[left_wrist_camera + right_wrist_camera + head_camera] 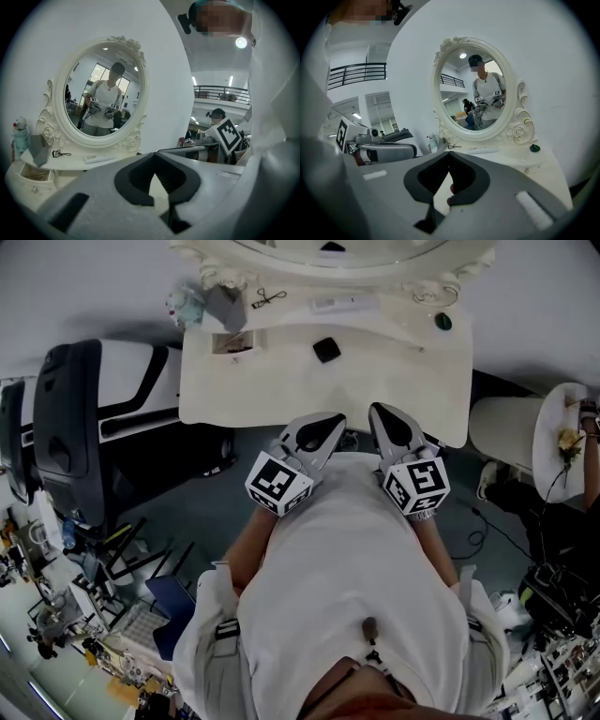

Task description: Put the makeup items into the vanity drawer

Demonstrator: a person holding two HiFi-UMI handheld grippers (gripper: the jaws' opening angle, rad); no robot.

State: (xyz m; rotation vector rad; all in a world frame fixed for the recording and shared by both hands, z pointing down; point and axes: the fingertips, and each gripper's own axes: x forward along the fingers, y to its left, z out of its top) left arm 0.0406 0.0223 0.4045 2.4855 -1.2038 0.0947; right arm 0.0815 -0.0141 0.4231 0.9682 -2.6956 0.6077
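Fingers [108, 187] of the left gripper [154, 153] are closed tip to tip w/ nothing between them. The right gripper [449, 153] has its fingers [501, 187] together at the tips too, holding nothing. In the head view both sit side by side just short of the wavy front edge of the white vanity desk [281, 390] and point at it, marker cubes [278, 484] to the rear. The desk's middle & front are mostly bare. Only a small black square compact [326, 350] lies there, well apart from the rest, so the room ahead of both tips is open. Other items line the back edge under the oval mirror in its ornate white frame [105, 91]: a black eyelash curler [270, 298], a long flat white stick [342, 304] and, near the right rear corner, a dark green round piece [442, 322]. The back left corner is crowded, w/ a teal bottle [185, 306] & a grey angular block [225, 307] just beside each other. The small vanity drawer [232, 343] is on the desk's left, just in front of the grey block. It stands open and is brownish inside. Left of the desk is bulky black-and-white equipment [84, 409]; right of it is a white round side table [548, 418]. Print on the white stick is too small to read. The cubes carry black-and-white square patterns.
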